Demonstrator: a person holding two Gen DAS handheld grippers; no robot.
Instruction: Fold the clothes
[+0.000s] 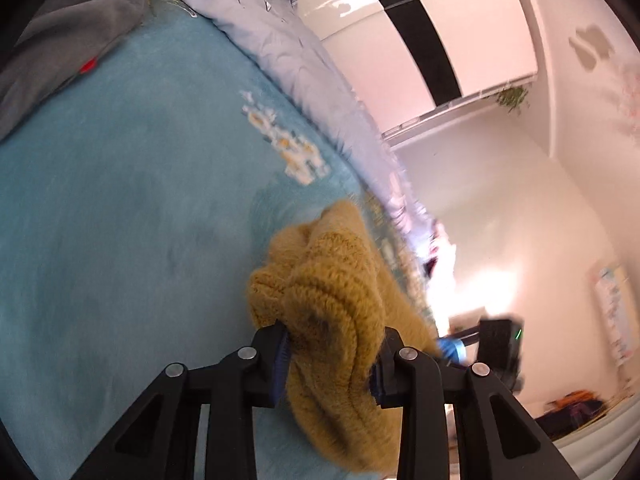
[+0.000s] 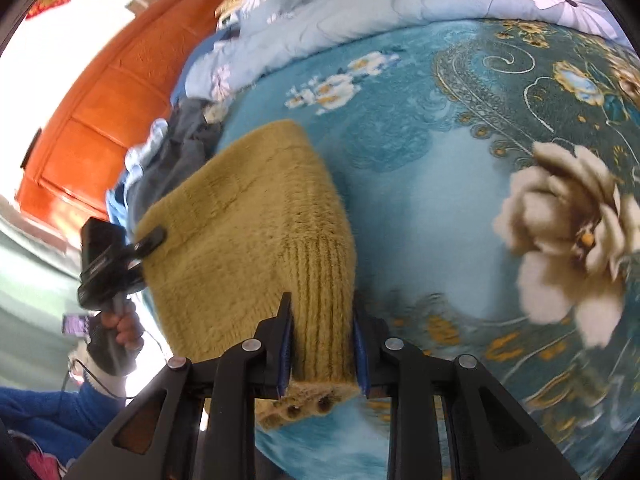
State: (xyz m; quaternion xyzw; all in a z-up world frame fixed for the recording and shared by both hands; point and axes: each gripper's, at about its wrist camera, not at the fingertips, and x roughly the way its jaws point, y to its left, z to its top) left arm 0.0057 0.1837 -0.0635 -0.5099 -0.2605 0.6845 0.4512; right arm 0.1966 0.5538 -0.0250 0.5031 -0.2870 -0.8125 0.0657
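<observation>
The mustard-yellow fuzzy knitted sweater [image 2: 256,216] hangs stretched between left gripper [image 1: 330,360] and right gripper [image 2: 322,344], both pinching its ribbed edges; teal flowered plush blanket [image 2: 460,184] lies free beneath

A home bedroom is shown: a bed is covered by a teal flowered blanket [image 2: 460,200], with a pale blue floral quilt [image 2: 360,12] heaped along its far edge and an orange padded headboard [image 2: 100,112] at the left.
</observation>
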